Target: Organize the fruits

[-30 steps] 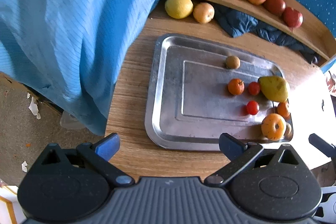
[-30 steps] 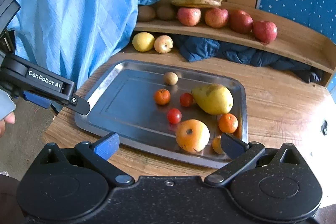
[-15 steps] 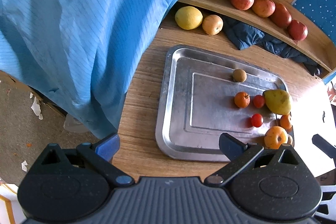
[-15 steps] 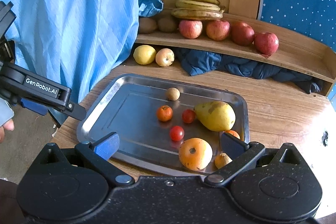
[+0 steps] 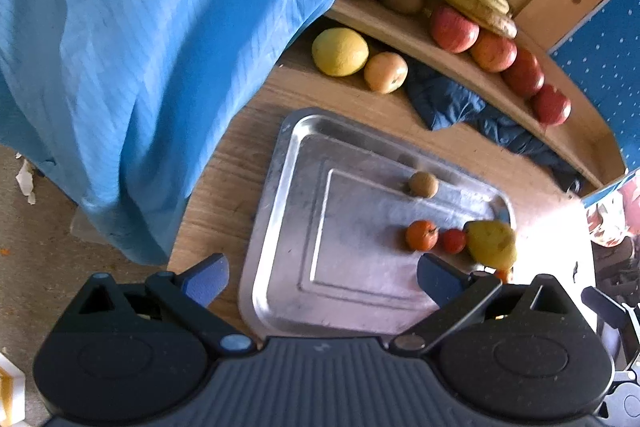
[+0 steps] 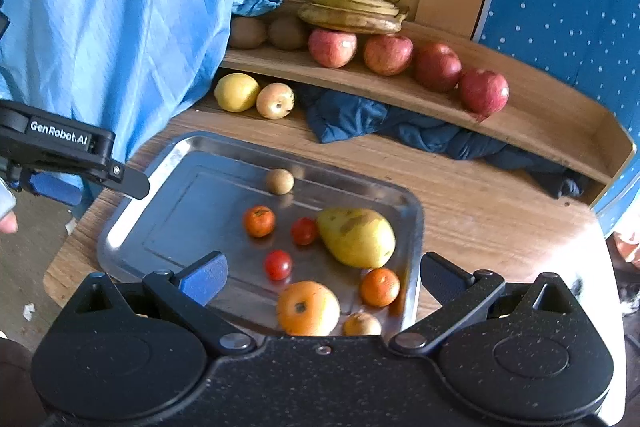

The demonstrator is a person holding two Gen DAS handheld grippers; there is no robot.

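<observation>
Both grippers, left gripper [image 5: 322, 279] and right gripper [image 6: 322, 277], are black speckled plastic with blue finger pads [image 6: 204, 277] and silver pivot screws; the left's side reads what looks like "GenRobot.AI".
</observation>
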